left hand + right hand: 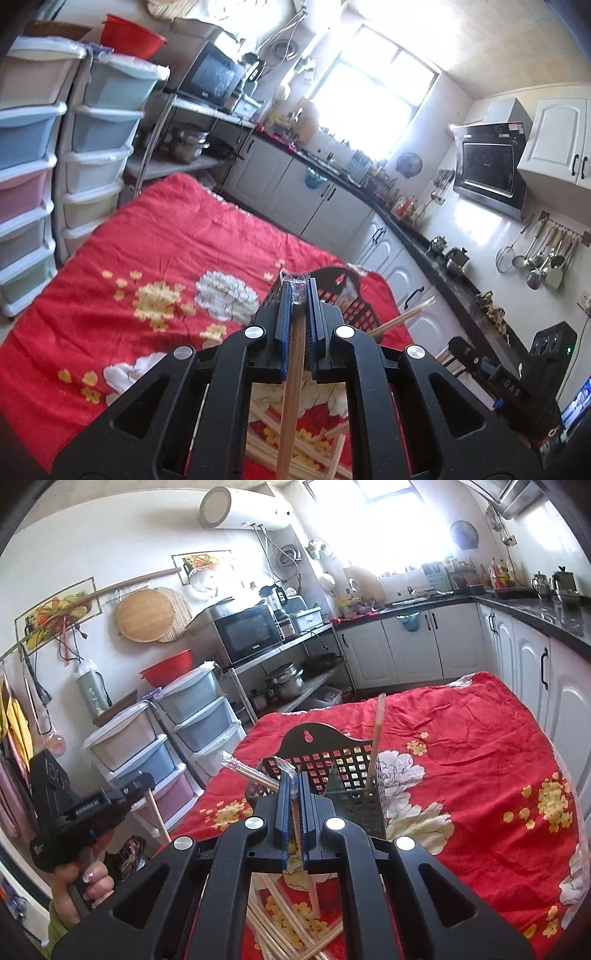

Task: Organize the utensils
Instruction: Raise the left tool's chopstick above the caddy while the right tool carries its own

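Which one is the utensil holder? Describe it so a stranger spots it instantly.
Find the red floral cloth that covers the table. Past the loose chopsticks stands the black holder, the only perforated, grid-walled thing there, with a keyhole hanger tab and one chopstick upright inside.

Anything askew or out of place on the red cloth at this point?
Yes. A heap of chopsticks lies criss-crossed and loose on the red floral cloth instead of in the black perforated holder. One chopstick stands in the holder, tilted. Each hand-held gripper, left and right, is shut on a wrapped pair.
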A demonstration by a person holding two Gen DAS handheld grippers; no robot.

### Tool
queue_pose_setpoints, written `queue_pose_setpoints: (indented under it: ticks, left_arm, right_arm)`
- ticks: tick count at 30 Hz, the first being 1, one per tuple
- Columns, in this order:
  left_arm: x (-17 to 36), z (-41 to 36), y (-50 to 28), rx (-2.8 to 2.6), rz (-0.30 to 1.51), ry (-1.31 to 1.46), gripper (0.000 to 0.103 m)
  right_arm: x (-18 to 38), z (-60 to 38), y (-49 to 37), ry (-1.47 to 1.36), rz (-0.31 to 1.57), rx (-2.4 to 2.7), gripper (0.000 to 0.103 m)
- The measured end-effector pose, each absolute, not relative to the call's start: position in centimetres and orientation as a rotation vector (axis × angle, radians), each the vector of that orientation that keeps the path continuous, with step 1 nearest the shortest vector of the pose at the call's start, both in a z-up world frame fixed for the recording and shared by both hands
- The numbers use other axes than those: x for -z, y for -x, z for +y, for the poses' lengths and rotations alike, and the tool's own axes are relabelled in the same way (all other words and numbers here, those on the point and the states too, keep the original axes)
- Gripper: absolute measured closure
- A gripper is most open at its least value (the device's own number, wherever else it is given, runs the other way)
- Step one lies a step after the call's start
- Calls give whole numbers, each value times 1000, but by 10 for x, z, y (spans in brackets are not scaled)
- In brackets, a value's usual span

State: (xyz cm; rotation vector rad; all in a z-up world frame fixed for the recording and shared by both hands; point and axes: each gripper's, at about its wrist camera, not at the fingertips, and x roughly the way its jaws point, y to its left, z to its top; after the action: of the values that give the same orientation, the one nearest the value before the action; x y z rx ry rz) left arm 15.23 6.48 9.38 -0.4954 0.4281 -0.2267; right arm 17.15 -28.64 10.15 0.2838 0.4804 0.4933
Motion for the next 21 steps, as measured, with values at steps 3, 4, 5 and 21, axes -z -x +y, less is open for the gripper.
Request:
queue_pose_setpoints:
  ticks: [3,4,5,21]
  left_arm:
    - [-103,65,-153,219,397,494,99]
    - [-105,65,-154,217,388,497,99]
    - [-108,66,-155,214,381,498,99]
    - [-148,60,-176,188,280,468,99]
  right_arm:
    - [-106,-287,-169,-283,468,-495,98]
    - [-107,-288,-168,-282,463,-494,98]
    - [-109,-288,-167,-281,457,-494,98]
    - [-142,-285,-169,-246,363,-484,98]
